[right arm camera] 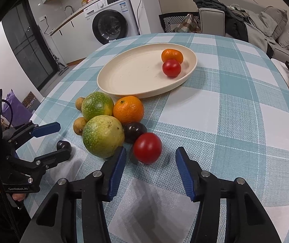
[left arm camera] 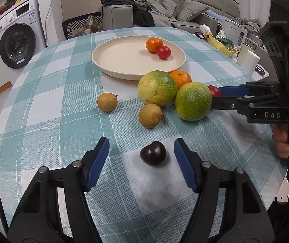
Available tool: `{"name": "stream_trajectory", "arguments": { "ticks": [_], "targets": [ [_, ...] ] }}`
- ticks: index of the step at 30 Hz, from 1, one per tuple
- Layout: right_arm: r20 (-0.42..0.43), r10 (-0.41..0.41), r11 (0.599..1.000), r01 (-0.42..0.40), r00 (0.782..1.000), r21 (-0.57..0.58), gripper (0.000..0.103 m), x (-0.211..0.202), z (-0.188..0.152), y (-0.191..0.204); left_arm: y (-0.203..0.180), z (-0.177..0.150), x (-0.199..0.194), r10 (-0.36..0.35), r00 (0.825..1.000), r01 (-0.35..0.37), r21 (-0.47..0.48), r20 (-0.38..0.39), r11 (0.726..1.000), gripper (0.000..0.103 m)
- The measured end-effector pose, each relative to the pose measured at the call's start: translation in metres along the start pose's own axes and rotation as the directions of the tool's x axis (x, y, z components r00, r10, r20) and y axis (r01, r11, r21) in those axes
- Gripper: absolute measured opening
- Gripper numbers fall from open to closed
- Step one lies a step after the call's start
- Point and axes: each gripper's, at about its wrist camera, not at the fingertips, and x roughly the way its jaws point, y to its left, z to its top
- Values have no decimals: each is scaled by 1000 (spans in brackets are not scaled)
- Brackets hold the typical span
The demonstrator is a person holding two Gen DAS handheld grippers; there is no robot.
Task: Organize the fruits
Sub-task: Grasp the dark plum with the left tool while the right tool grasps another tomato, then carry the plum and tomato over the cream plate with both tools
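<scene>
left wrist view:
left gripper: jaws wide, holding nothing, low over the checked tablecloth.
dark plum: dead ahead between the two blue pads, slightly right of centre, touching neither. Roundish, no long axis to speak of, so approach angle looks non-critical.
beyond the tips: two small brown fruits, then two big green-yellow fruits, a loose orange behind them.
plate: far ahead, past the pile; already holds an orange and a red tomato touching each other.

right wrist view:
right gripper: jaws wide, empty.
red tomato on cloth: straight ahead, just past the tips, centred in the gap but not yet between the pads. Round as well.
left pad: tip just beside the near green-yellow fruit; can't tell if touching.
second dark plum: just behind-left of the tomato, touching it or nearly so.
plate from this side: ahead and slightly left, well apart.

key relation: each claw has its own target on its own axis; left is further along (plum already inside the gap), right needs a short push forward.
risk (judgement): the right claw's closing left pad could nudge the big fruit.
</scene>
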Motion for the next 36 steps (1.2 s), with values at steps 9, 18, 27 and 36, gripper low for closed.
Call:
{"name": "stream_trajectory", "arguments": {
  "ticks": [9,18,27,36],
  "targets": [
    [7,2,1000,-2,1000,4,53,-1,1,-1,-7,-3,1,-27,1000,27,35,-15,999,40],
    [3,2,1000,-2,1000,1,50,0,1,-1,-6,-4,-1,-56,998,56,34,0,998,23],
    [6,-3,1000,3,1000,-1,48,1,1,0,1,-1,-8,-61,998,61,4,31,998,23],
    [9,-8,1000,8,1000,-3,42,2,2,-1,8,1,-10,-55,997,56,-26,52,998,23]
  ]
}}
